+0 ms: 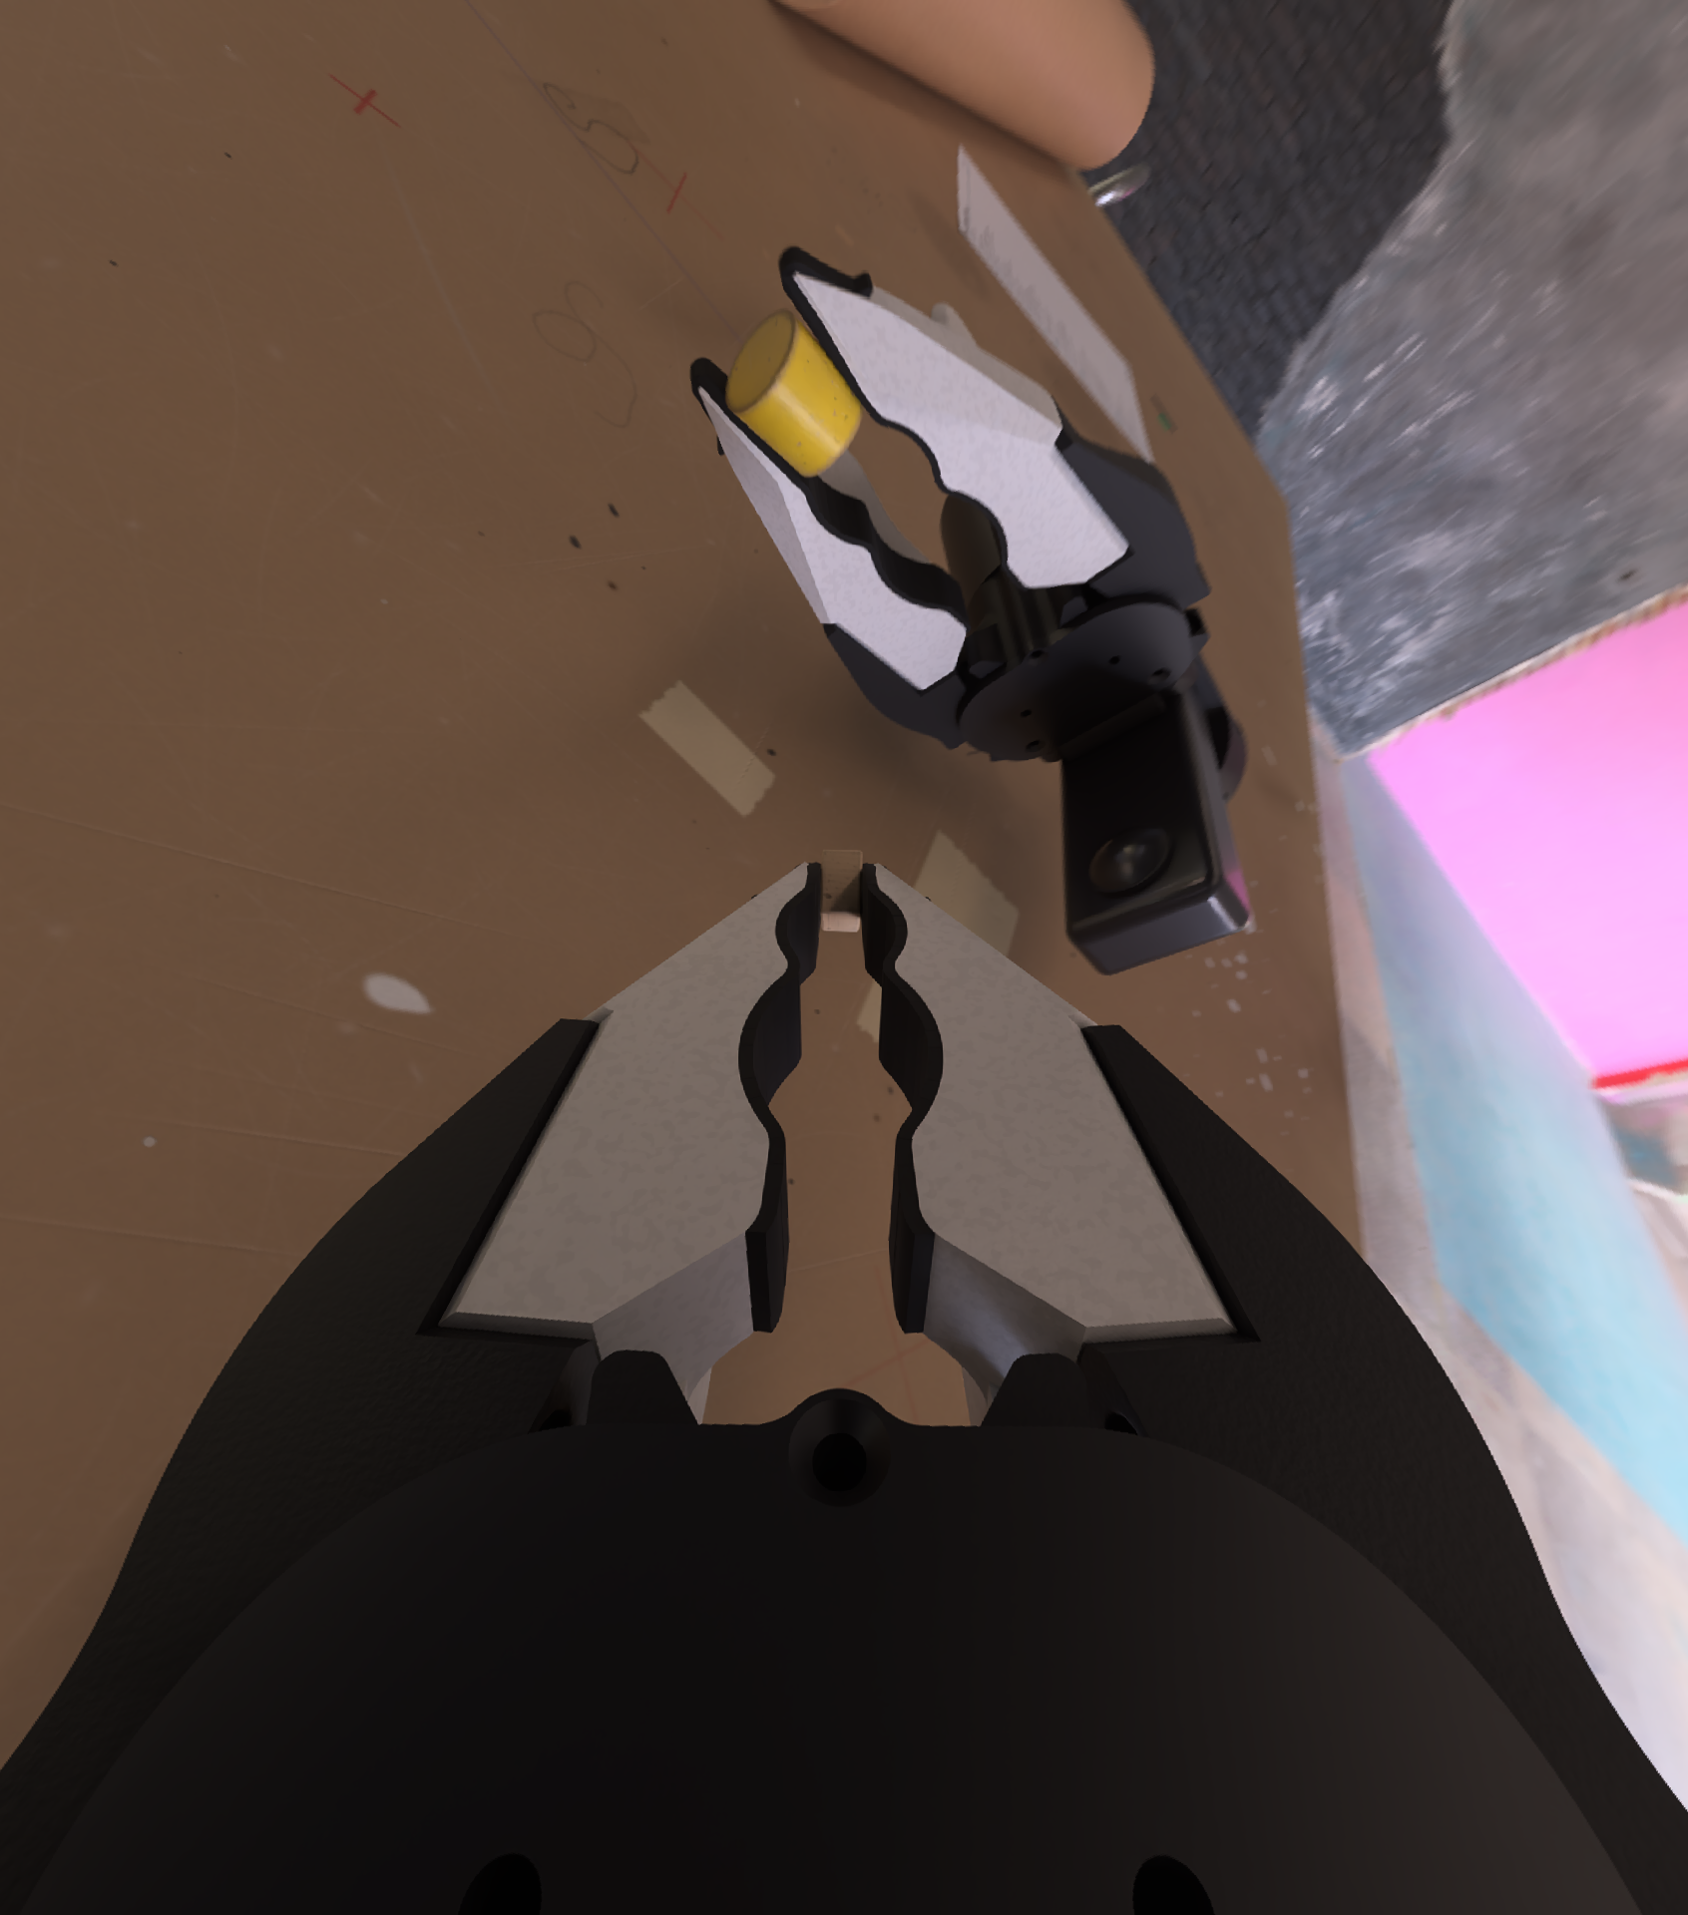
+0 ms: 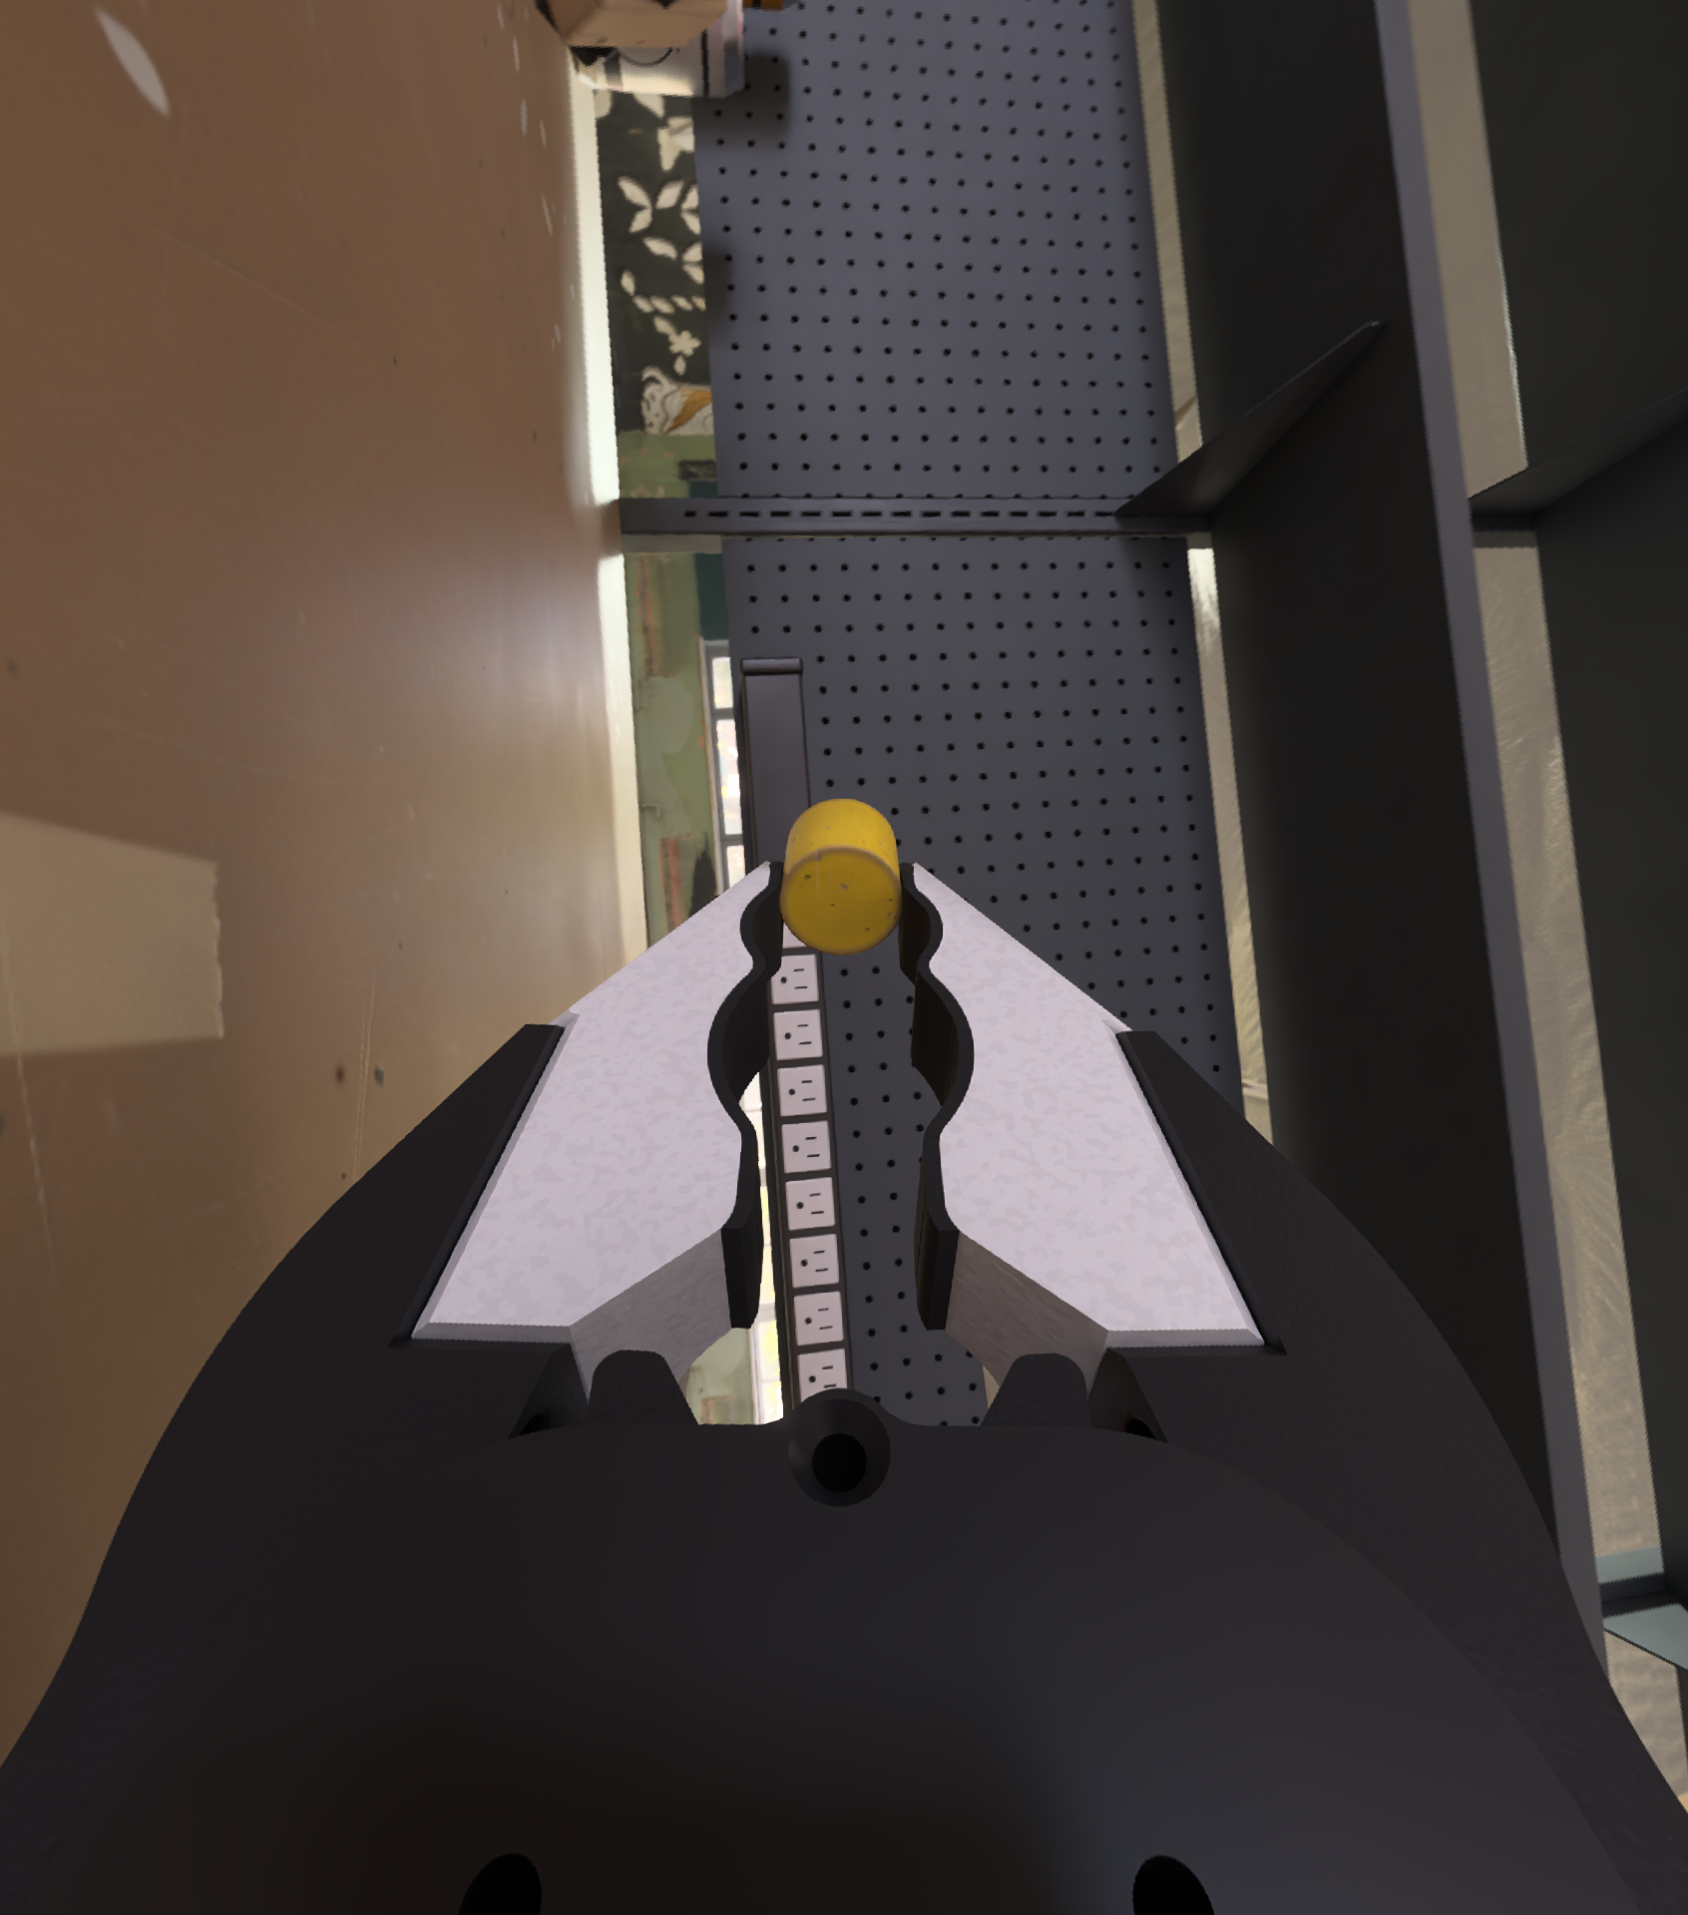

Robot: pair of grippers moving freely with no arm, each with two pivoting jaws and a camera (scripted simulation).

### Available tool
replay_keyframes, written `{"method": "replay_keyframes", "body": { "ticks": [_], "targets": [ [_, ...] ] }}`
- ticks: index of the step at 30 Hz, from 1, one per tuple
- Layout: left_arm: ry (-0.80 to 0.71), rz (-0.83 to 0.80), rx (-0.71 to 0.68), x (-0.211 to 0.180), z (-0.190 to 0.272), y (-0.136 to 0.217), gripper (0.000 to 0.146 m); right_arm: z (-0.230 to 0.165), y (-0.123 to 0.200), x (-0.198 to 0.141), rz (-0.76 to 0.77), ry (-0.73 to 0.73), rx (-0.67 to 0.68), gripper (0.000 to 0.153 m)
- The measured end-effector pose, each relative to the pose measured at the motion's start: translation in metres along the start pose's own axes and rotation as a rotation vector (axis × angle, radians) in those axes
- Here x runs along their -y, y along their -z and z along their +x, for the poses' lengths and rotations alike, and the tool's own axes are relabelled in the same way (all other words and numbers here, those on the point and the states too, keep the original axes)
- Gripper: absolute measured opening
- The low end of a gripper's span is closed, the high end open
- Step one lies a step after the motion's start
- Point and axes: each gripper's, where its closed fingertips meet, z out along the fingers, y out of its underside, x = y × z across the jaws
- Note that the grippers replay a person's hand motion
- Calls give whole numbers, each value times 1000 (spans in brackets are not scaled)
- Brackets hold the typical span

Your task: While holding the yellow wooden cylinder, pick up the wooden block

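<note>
In the left wrist view my left gripper is shut on a small pale wooden block, pinched between its fingertips over the brown table. The block is mostly hidden by the fingers. Farther off in the same view my right gripper is shut on the yellow wooden cylinder, above the table. In the right wrist view my right gripper holds the yellow wooden cylinder at its fingertips, end face toward the camera.
Strips of pale tape lie on the table, one also in the right wrist view. A white paper card lies near the table edge. A grey pegboard with a white power strip and dark shelves stand beyond.
</note>
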Motion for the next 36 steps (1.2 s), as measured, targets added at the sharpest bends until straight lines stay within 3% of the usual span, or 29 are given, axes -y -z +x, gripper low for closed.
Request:
{"method": "replay_keyframes", "body": {
  "ticks": [12,36],
  "targets": [
    [172,19,-128,-2,2,8,7,5,4,15,55,55,-44,21],
    [187,-40,-50,-10,-5,5,7,-5,3,18,46,118,-17,21]
  ]
}}
